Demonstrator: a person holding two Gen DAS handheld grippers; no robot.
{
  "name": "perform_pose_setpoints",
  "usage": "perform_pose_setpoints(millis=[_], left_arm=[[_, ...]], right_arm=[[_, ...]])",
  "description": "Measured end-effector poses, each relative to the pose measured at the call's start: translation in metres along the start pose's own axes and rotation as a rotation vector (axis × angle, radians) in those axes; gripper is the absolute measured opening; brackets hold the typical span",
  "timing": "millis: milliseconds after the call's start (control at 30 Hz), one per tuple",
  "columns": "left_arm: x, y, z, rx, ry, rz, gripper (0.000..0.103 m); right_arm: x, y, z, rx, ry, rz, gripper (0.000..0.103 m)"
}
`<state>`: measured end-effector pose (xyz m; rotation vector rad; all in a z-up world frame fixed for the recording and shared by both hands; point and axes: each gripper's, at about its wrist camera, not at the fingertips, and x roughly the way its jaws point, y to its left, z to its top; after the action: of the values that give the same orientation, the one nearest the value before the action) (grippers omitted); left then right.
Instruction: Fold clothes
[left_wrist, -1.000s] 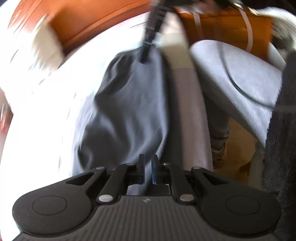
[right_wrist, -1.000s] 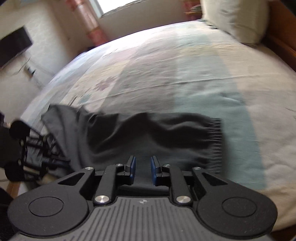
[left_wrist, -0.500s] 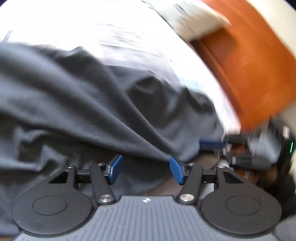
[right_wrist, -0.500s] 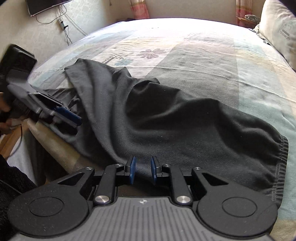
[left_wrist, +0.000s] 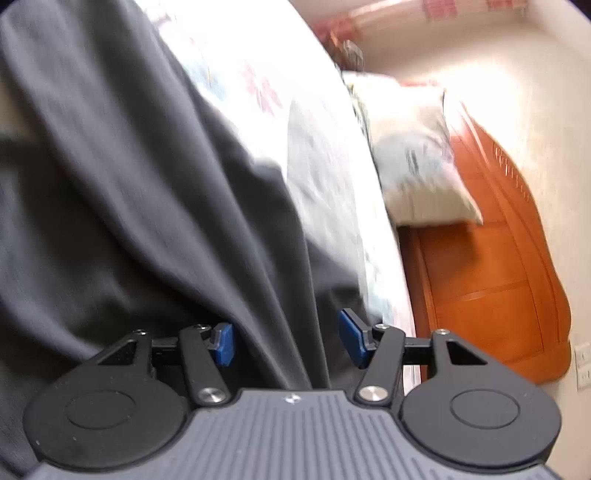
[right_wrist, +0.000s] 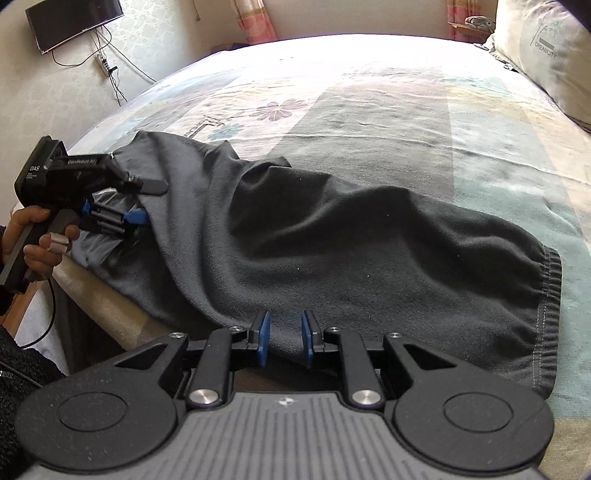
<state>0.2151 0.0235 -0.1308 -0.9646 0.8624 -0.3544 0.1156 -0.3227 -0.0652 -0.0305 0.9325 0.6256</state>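
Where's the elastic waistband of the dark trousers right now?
In the right wrist view the waistband lies on the bedspread at the garment's right end, just right of the right gripper, toward the pillow.

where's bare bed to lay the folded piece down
Free: bedspread beyond the dark garment, up to the pillow. Crowded: near edge, where left gripper and right gripper work.

Dark grey garment (right_wrist: 332, 236); pastel floral bedspread (right_wrist: 369, 110).
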Motion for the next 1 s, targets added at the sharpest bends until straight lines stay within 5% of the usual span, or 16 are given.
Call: perform_pose_setpoints(millis=[167,333,1000], left_arm=[[-0.011,0.016,0.014,-0.048,-0.081,0.02,0.056],[-0.008,0.018,0.014,-0.073,-0.123,-0.075,0.058],[0.004,0.039,0.028,-0.08,-0.209,-0.124,0.058]], right_arm=[[0.002,0.002,0.001,-0.002,0.003,0.004,0.022],[0.003,0.003,0.002,0.005,0.004,0.007,0.022],[0.006,0.009,0.003,0.022,0.014,0.006,0.023]])
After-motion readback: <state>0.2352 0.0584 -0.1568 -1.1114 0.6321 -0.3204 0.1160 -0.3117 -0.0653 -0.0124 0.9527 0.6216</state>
